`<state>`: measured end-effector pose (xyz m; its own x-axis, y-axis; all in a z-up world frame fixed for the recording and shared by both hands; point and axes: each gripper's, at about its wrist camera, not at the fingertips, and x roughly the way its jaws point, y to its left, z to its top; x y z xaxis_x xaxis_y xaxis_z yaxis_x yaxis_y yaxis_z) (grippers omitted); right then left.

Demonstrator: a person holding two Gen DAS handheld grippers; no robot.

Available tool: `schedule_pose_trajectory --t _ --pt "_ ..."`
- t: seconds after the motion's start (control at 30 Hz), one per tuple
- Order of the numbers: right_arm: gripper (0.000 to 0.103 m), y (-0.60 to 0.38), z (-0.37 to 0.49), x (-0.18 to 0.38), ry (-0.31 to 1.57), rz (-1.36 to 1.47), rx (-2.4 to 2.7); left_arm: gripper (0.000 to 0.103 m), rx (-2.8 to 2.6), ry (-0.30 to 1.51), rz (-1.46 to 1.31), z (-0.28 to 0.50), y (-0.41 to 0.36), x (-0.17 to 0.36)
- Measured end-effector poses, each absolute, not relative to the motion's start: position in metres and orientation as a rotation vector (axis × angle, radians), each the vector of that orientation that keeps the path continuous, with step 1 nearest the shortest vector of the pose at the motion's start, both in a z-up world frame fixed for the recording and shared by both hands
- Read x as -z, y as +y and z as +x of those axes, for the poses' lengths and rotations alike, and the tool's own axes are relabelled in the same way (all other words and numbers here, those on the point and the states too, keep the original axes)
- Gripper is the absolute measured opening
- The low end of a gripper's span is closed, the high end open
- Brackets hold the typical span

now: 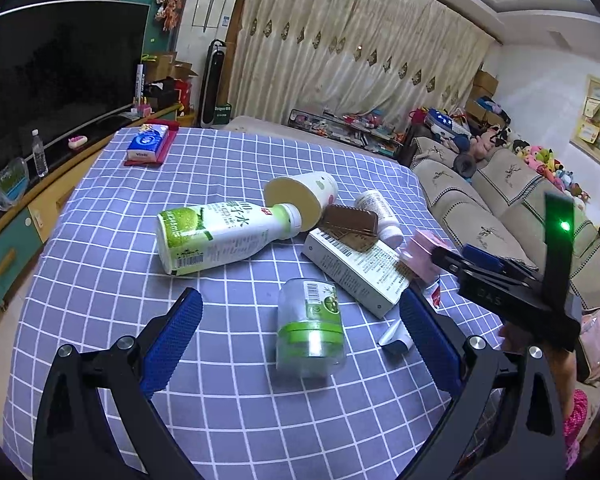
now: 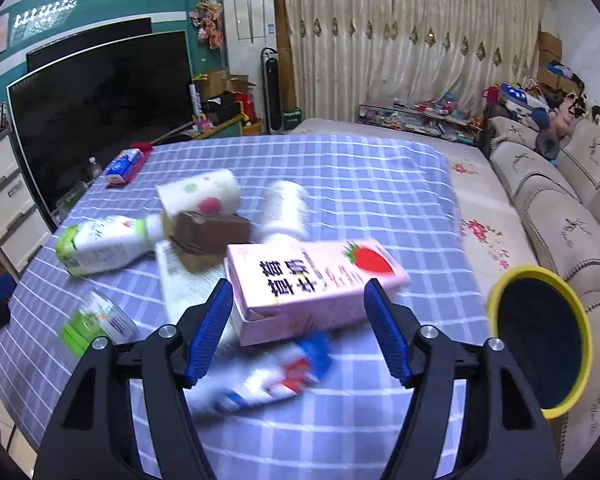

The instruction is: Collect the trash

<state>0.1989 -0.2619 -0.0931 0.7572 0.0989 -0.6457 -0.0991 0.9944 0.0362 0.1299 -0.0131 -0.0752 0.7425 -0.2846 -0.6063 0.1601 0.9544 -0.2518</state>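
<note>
Trash lies in a heap on the checked blue cloth (image 1: 100, 280). My left gripper (image 1: 300, 300) is open and hovers over a clear jar with a green lid (image 1: 310, 328), which sits between its fingers untouched. Behind the jar lie a green-and-white drink bottle (image 1: 220, 236), a paper cup (image 1: 300, 196), a brown wrapper (image 1: 350, 226) and a white box (image 1: 356, 272). My right gripper (image 2: 296, 288) is shut on a pink strawberry milk carton (image 2: 312, 284), held above the table. The carton (image 1: 420, 252) also shows at the right of the left wrist view.
A yellow-rimmed bin with a dark inside (image 2: 540, 344) stands right of the table, by the sofa (image 2: 560, 216). A blue, red and white tube (image 2: 272, 376) lies under the carton. A tissue pack (image 1: 148, 144) sits at the far left corner. A TV (image 1: 60, 80) stands on the left.
</note>
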Motion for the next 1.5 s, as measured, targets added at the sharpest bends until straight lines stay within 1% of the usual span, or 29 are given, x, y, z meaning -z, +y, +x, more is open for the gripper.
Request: schedule_pose_trajectory --t 0.2,0.33,0.5,0.77,0.9,1.07,1.23,1.27,1.37,1.5 --pt "0.066 -0.31 0.183 0.102 0.743 -0.018 0.012 0.097 0.276 0.707 -0.179 0.135 -0.029 0.08" --pt "0.066 -0.335 0.181 0.107 0.743 0.062 0.052 0.097 0.283 0.713 -0.169 0.136 -0.036 0.08" --pt "0.067 -0.308 0.184 0.109 0.728 0.047 -0.035 0.097 0.283 0.721 -0.169 0.137 -0.041 0.082" --pt "0.067 -0.288 0.207 0.129 0.8 0.047 -0.028 0.097 0.279 0.734 -0.182 0.139 -0.033 0.088" --pt "0.066 -0.29 0.211 0.136 0.824 0.038 -0.004 0.097 0.282 0.741 -0.189 0.14 -0.029 0.092" --pt "0.066 -0.308 0.205 0.135 0.807 0.047 0.048 0.097 0.281 0.746 -0.195 0.142 -0.026 0.095" --pt "0.066 -0.311 0.207 0.14 0.82 0.072 0.004 0.097 0.293 0.762 -0.193 0.146 -0.032 0.099" --pt "0.065 -0.31 0.208 0.139 0.818 0.07 -0.003 0.097 0.298 0.764 -0.19 0.146 -0.034 0.099" --pt "0.048 -0.308 0.21 0.14 0.831 0.055 -0.01 0.097 0.306 0.765 -0.175 0.146 -0.039 0.099" --pt "0.048 -0.317 0.204 0.136 0.825 0.081 -0.035 0.097 0.306 0.769 -0.168 0.147 -0.042 0.098"
